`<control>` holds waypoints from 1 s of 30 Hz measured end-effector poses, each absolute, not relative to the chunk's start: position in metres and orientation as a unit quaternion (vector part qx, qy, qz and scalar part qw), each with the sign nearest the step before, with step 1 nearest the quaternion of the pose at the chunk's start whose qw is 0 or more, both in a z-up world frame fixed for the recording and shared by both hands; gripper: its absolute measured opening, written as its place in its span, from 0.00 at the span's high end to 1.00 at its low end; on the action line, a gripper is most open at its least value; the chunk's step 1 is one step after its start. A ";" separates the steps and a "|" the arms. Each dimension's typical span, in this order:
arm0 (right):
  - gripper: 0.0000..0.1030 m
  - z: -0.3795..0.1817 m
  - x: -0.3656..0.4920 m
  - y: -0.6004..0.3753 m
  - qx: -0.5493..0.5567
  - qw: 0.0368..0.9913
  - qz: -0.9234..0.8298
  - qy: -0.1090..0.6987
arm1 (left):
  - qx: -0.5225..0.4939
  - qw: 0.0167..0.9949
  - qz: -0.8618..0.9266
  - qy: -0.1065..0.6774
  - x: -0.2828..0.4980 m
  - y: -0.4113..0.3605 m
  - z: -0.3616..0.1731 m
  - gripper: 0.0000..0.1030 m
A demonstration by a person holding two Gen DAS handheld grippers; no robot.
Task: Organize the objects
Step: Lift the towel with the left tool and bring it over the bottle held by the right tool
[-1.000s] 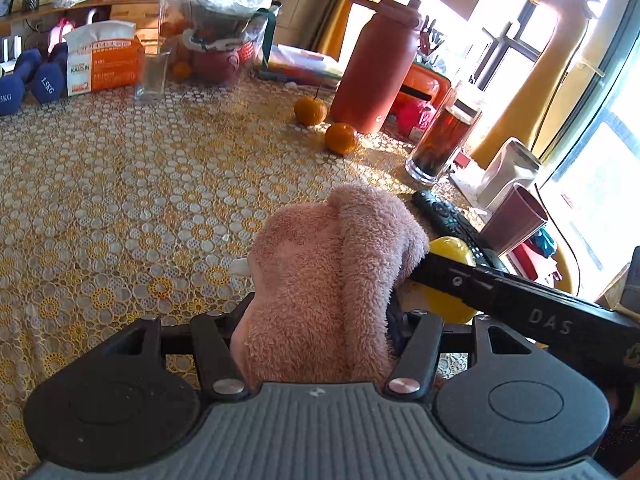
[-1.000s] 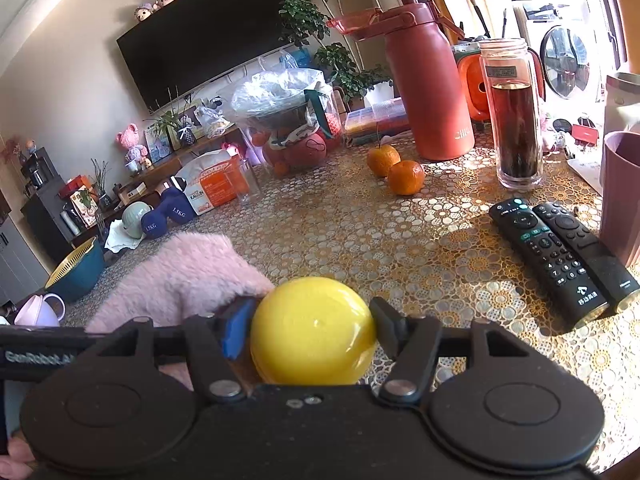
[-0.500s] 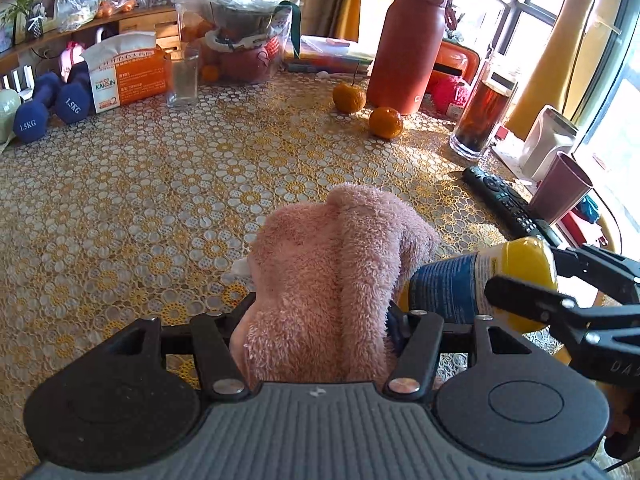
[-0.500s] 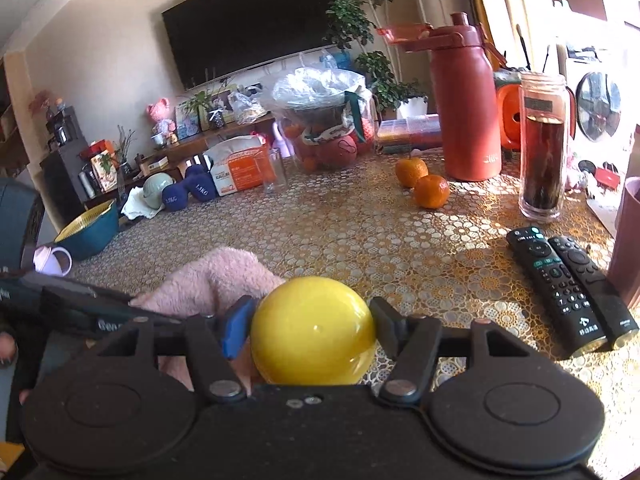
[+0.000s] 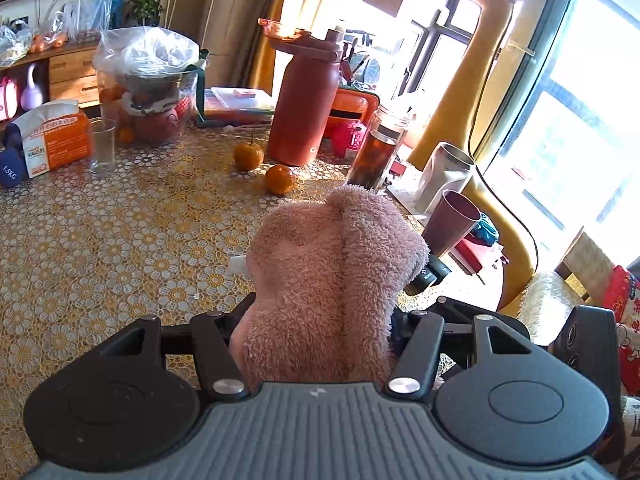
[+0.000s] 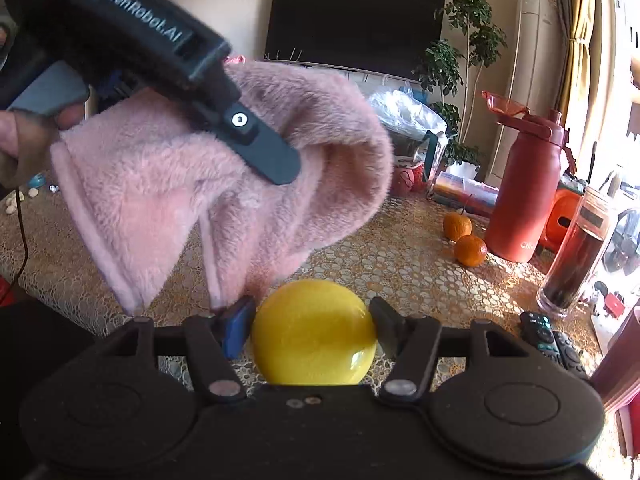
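Observation:
My left gripper (image 5: 320,320) is shut on a fluffy pink cloth pouch (image 5: 336,280) and holds it up above the table. In the right wrist view the pouch (image 6: 224,184) hangs at upper left with one left finger (image 6: 260,156) across it. My right gripper (image 6: 314,320) is shut on a yellow-capped bottle (image 6: 314,332), just below the pouch's open hem. In the left wrist view part of the right gripper's body (image 5: 588,340) shows at lower right; the bottle is hidden there.
The table has a gold lace cloth (image 5: 120,240). On it stand a red flask (image 5: 304,108), two oranges (image 5: 280,178), a dark tea bottle (image 5: 376,156), a glass (image 5: 102,146), a maroon cup (image 5: 452,220), remotes (image 6: 552,340) and a bagged basket (image 5: 148,84).
My left gripper has lifted the pouch higher and swung toward the window. My right gripper has moved under the pouch with the bottle, which has left the left wrist view.

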State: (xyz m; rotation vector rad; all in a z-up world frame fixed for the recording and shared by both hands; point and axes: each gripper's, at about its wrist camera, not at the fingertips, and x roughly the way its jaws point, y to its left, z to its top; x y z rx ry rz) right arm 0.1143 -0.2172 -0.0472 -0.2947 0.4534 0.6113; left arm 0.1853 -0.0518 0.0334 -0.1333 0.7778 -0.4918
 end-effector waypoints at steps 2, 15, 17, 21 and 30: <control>0.40 -0.047 0.113 -0.213 -0.154 0.916 0.301 0.216 | -0.060 0.891 -0.234 0.384 0.192 -0.057 0.025 0.42; 0.40 -0.042 0.123 -0.189 -0.202 0.901 0.327 0.202 | -0.049 0.887 -0.117 0.444 0.231 -0.005 -0.030 0.42; 0.41 -0.041 0.129 -0.184 -0.209 0.898 0.331 0.199 | -0.050 0.890 -0.108 0.441 0.227 0.008 -0.028 0.42; 0.41 -0.039 0.147 -0.172 -0.207 0.895 0.338 0.202 | -0.042 0.897 -0.093 0.430 0.216 0.031 -0.019 0.42; 0.37 -0.043 0.171 -0.164 -0.179 0.901 0.327 0.220 | -0.016 0.917 -0.092 0.389 0.195 0.047 0.013 0.42</control>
